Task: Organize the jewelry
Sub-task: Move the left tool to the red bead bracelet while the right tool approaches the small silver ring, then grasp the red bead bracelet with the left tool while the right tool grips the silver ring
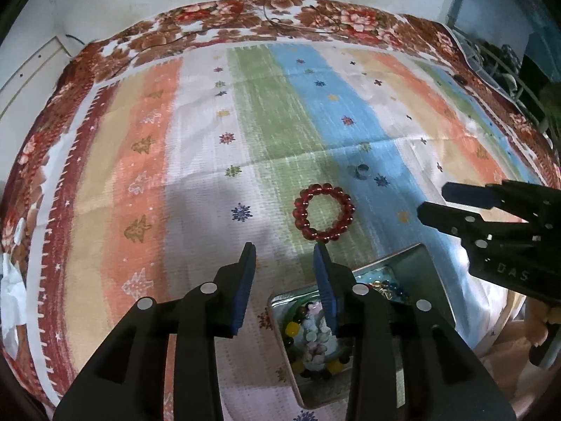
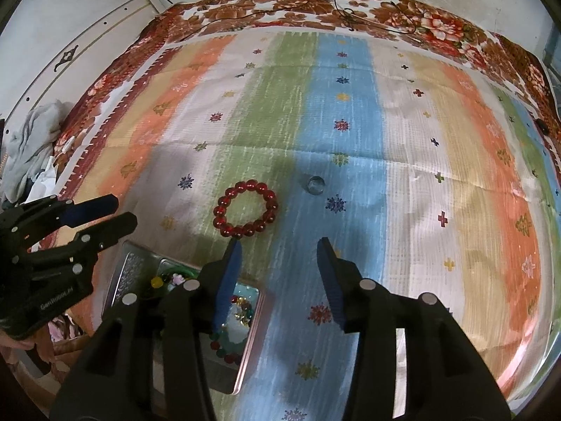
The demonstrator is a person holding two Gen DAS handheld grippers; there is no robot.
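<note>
- A red bead bracelet (image 1: 323, 212) lies flat on the striped cloth (image 1: 196, 147), on the green stripe near the edge of the blue one; its beads are round, glossy and translucent dark red, strung into a closed ring.
- Just beyond it, on the seam of green and blue, sits a small silvery ring (image 1: 361, 171); in the right wrist view it looks like a clear, glassy little round (image 2: 315, 184), and what exactly it is cannot be told.
- On the near side of the bracelet a shallow metal tin (image 1: 410, 256) rests on the cloth, its lid raised at the back; inside lie mixed beads in yellow, green, blue, amber and dark red, with pale pinkish pieces among them.
- The left claw (image 1: 284, 256) hovers over the cloth just short of the bracelet, its blue-padded jaws moderately apart and holding nothing; its right finger overlaps the tin in that view.
- The right claw (image 2: 279, 251) hangs just to the right of the bracelet over the blue stripe, jaws apart somewhat wider, also empty.
- Each claw shows at the edge of the other's view, beside the tin.
- The cloth covers a bed with a red-brown floral blanket (image 2: 385, 7) showing round its edges.
- A bundle of grey and white fabric (image 2: 31, 140) lies at the far left.
</note>
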